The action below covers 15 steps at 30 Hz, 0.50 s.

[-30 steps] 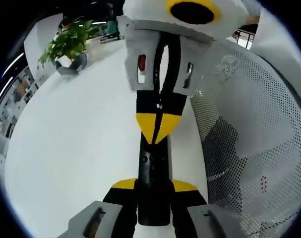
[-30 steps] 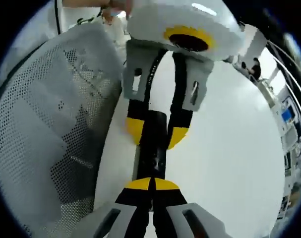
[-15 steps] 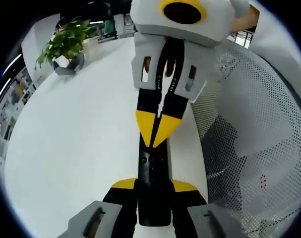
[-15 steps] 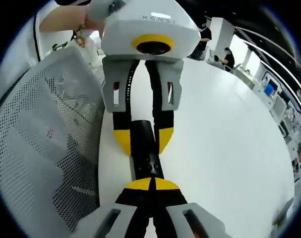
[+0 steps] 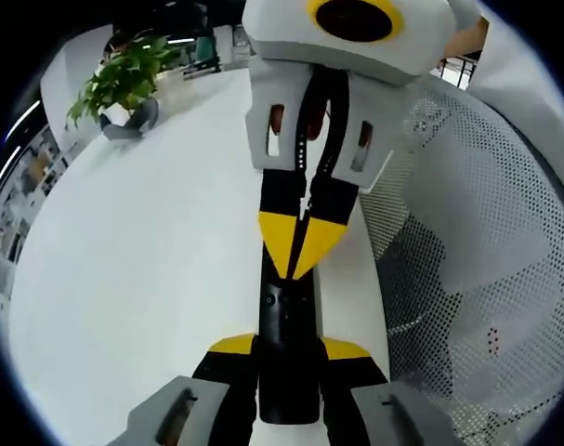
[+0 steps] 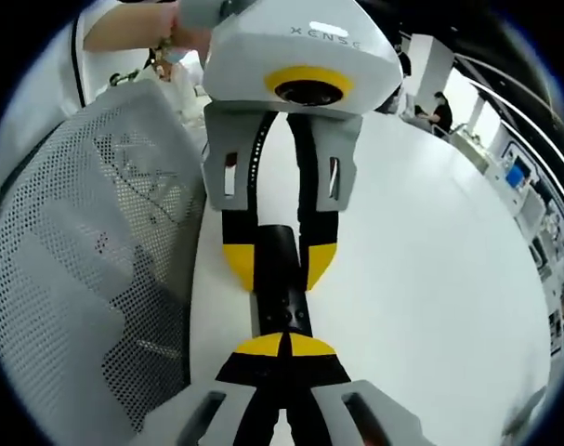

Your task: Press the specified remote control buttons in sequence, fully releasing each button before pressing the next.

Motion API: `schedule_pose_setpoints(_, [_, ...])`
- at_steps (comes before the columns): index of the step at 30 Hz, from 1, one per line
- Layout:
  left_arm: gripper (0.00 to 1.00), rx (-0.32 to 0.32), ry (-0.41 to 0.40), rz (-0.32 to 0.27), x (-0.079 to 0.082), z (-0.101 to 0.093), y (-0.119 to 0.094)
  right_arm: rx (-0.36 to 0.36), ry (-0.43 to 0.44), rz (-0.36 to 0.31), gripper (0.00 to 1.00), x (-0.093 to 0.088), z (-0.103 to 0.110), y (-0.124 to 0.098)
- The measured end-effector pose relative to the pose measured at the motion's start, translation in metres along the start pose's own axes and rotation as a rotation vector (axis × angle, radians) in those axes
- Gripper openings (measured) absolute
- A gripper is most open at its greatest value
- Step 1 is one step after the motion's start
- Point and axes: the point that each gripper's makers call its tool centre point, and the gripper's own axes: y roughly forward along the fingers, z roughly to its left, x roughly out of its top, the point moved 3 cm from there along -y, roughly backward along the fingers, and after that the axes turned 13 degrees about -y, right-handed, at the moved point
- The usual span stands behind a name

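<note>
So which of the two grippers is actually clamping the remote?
The left gripper: its jaws straddle the black remote at the sides. The right gripper has its yellow tips shut together, resting on the remote's top face.

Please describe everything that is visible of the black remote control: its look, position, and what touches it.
The remote control is a slim, black bar that looks like matte plastic, with small dark buttons on its upper face. It lies flat on the white table, close to the edge, beside a white mesh chair back. The left hand-held gripper clamps one end between its yellow-tipped jaws. The right hand-held gripper, jaws closed together, rests its tips on the remote's face. The button labels are too small to read.
</note>
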Motion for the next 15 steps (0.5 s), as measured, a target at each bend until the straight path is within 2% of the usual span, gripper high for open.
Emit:
schedule_pose_setpoints(4, [0.25, -0.005, 0.008, -0.002, -0.0001, 0.0, -0.0003, 0.002, -0.026, 0.016, 0.0, 0.0006, -0.0004, 0.0006])
schedule_pose_setpoints(5, [0.25, -0.005, 0.011, -0.002, -0.0002, 0.0001, -0.0002, 0.005, -0.006, 0.02, 0.0, 0.0006, -0.0013, 0.0007])
schedule_pose_setpoints(9, [0.25, -0.01, 0.037, 0.007, 0.0, 0.0004, 0.0005, 0.01, 0.16, 0.038, 0.0, -0.0001, -0.0034, 0.0013])
schedule_pose_setpoints(15, [0.25, -0.023, 0.047, 0.007, 0.0002, 0.0006, 0.0002, 0.003, 0.227, 0.086, 0.0, 0.0025, -0.0054, 0.003])
